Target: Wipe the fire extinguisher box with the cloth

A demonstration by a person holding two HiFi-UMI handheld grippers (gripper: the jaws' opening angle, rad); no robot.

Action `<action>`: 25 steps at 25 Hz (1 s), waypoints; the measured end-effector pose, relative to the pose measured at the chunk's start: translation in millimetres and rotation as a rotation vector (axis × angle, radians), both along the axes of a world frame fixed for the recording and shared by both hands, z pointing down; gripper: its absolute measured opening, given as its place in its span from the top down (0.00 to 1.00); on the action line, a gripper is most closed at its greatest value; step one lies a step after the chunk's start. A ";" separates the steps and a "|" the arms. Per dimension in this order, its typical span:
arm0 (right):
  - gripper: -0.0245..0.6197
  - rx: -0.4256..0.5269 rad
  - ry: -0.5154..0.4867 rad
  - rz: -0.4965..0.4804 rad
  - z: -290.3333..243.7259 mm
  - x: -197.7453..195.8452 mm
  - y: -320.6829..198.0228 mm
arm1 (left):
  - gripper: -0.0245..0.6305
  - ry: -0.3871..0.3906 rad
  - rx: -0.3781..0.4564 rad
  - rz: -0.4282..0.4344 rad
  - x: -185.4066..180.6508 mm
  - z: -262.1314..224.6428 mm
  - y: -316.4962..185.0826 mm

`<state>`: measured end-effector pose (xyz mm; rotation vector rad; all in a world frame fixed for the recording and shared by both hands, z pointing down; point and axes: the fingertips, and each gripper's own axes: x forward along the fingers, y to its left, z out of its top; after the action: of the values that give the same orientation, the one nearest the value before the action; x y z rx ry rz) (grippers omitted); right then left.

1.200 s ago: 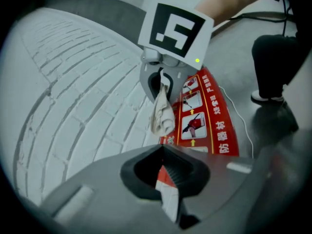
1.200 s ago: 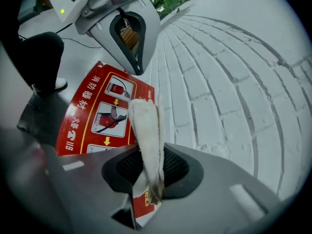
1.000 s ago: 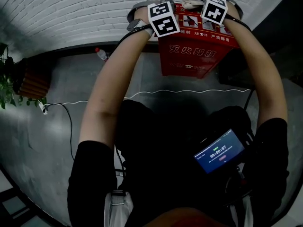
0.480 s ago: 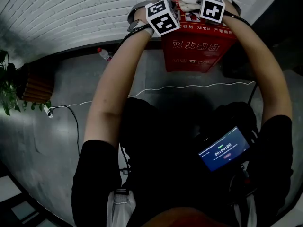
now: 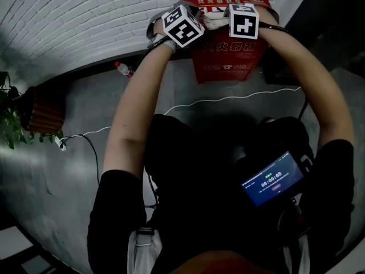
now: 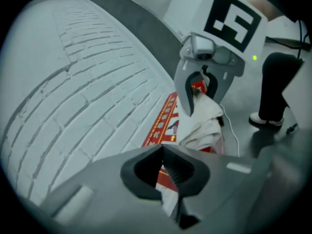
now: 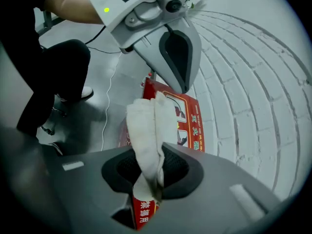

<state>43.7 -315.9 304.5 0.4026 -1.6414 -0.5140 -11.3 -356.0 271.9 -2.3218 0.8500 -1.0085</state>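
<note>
Cloth (image 7: pixel 148 126) is sitting clamped in your right gripper (image 7: pixel 159 149). The jaws are closing on the folded wad low in the right gripper view, so the free end is reaching out over the box (image 7: pixel 187 112). That grip is probably giving you a firm pad to drag along the box top (red, with print running along it).

Your left gripper (image 6: pixel 163 149) is holding its jaws together on nothing, at the low centre of its own view. It is hovering just beside the right one, and I'm judging it is there to steady things or simply to be clear of the stroke.

In the head view both are crowding the top centre of the frame, where the box is standing against the wall (image 5: pixel 85 21). The cloth seems to be resting on the box top, though I can't confirm real contact.
</note>
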 end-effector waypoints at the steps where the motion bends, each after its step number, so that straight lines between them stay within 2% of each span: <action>1: 0.83 -0.004 0.006 -0.001 0.6 -0.1 6.3 | 0.96 0.005 0.007 -0.001 -0.2 -0.5 3.5; 7: 0.83 -0.023 -0.003 -0.009 1.7 -2.4 32.6 | 0.96 0.124 -0.016 -0.014 -6.0 -5.0 23.3; 10: 0.83 0.006 -0.031 -0.005 -8.1 0.6 33.2 | 0.96 0.160 -0.020 -0.024 -10.1 -8.4 24.7; 13: 0.83 0.045 -0.118 0.032 -21.8 -0.3 18.5 | 0.96 0.211 -0.013 -0.047 -18.8 -16.2 19.8; 15: 0.83 0.065 -0.165 0.053 -33.0 -4.9 4.4 | 0.96 0.287 -0.016 -0.070 -25.3 -25.7 12.7; 19: 0.83 0.111 -0.190 0.065 -46.9 -17.3 -26.4 | 0.96 0.452 -0.040 -0.139 -46.0 -40.7 -2.4; 25: 0.83 0.173 -0.162 0.074 -48.5 -32.8 -72.2 | 0.96 0.498 -0.010 -0.170 -71.2 -36.7 -26.3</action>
<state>10.9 -388.1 256.0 0.6448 -1.7356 -0.5823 -82.5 -382.3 235.3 -2.5857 1.2479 -0.4910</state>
